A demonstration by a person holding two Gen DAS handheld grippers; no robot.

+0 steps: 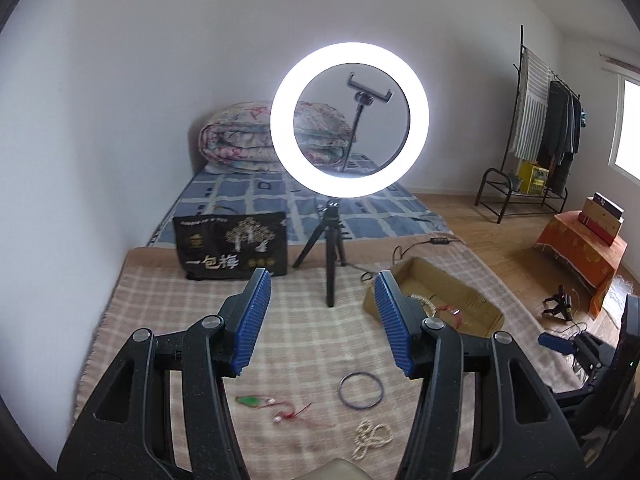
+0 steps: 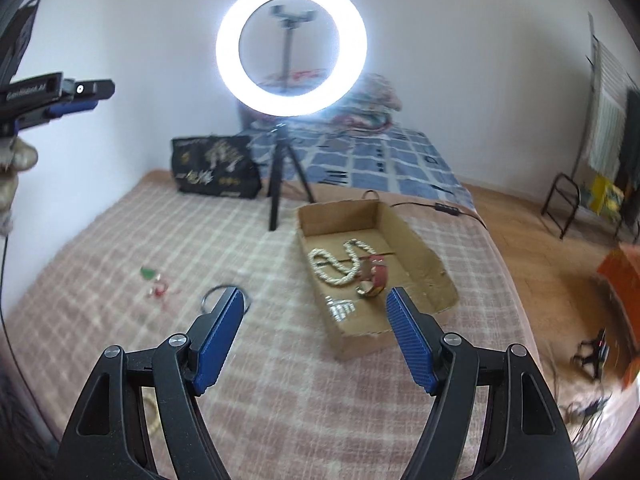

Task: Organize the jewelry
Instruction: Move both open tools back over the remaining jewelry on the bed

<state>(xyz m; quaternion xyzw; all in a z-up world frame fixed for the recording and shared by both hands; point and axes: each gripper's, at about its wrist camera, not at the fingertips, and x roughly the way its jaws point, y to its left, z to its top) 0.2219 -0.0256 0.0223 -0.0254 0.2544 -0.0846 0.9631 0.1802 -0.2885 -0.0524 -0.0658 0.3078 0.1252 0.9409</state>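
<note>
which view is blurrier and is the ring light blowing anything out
Right wrist view: blurrier, with the ring light smeared, the bedding behind it streaked and the jewelry in the cardboard box soft. Left wrist view: sharper in the distance, but the bangle and beads near the bottom are soft. Both views: the ring light is pure white with a halo, and fisheye bends the walls.

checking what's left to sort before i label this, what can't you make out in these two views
- Cardboard box, left wrist view: the gripper finger covers much of its contents.
- Pendant on red cord, right wrist view: motion blur, too small to read.
- Bead strand, left wrist view: blurred; the right wrist view shows only a sliver behind that gripper's frame.
</note>
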